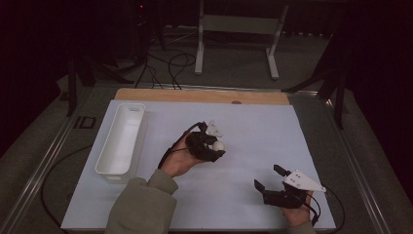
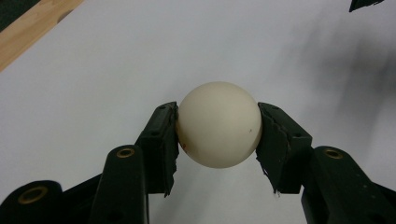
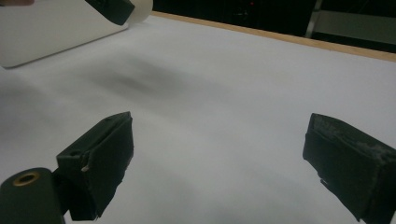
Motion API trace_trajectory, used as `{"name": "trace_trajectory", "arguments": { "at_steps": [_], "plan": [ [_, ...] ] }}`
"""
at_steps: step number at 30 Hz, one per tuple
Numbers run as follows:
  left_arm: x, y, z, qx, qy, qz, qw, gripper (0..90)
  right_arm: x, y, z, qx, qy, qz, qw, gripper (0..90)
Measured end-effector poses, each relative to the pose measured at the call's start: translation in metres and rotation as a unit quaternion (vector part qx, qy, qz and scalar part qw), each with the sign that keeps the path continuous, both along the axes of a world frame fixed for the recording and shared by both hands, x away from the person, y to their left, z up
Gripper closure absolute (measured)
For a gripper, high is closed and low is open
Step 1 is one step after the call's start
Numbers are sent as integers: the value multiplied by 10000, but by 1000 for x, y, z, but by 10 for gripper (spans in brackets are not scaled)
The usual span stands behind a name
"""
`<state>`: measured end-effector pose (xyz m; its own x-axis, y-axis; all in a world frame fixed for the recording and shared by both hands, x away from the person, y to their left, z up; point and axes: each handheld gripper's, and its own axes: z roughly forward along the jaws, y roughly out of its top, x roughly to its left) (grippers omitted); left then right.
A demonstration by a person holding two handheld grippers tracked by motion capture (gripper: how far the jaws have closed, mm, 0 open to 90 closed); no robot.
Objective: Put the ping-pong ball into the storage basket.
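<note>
Nearest us, we are holding the right gripper [image 1: 269,176] low over the white mat [image 1: 253,122], its jaws spread wide on nothing. Farther in, toward the mat's middle, we are gripping a white ball [image 2: 218,124] between the left gripper's [image 1: 214,146] closed jaws, above the mat. Along the mat's left edge a white tray [image 1: 120,139] is lying.

From above, my left claw [image 1: 215,148] hides most of the ball [image 1: 218,145]; just a pale bit peeks out. In its own view, the ball [image 2: 219,125] has both sides covered where the pads [image 2: 168,140] press. The frame's bottom cuts off my arm's sleeve [image 1: 143,207]. In my right claw's view, the bin [image 3: 51,28] is cropped at the top-left corner, blurred.
</note>
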<state>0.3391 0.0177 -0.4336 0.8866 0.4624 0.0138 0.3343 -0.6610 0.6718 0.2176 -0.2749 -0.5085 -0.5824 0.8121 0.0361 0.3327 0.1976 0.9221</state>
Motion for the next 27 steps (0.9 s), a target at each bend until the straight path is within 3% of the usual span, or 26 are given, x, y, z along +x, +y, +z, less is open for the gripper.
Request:
{"name": "trace_trajectory", "arguments": {
  "at_steps": [15, 19, 27],
  "plan": [
    [-2, 12, 13, -18, -97, 24, 9999, 516, 0, 0, 0, 4, -2, 3, 10000, 85],
    [-3, 14, 15, 88, -125, 18, 9999, 516, 0, 0, 0, 3, -1, 3, 10000, 85],
    [-4, 22, 21, 97, -186, 68, 9998, 515, 0, 0, 0, 9, 5, -7, 10000, 85]
  ]
}}
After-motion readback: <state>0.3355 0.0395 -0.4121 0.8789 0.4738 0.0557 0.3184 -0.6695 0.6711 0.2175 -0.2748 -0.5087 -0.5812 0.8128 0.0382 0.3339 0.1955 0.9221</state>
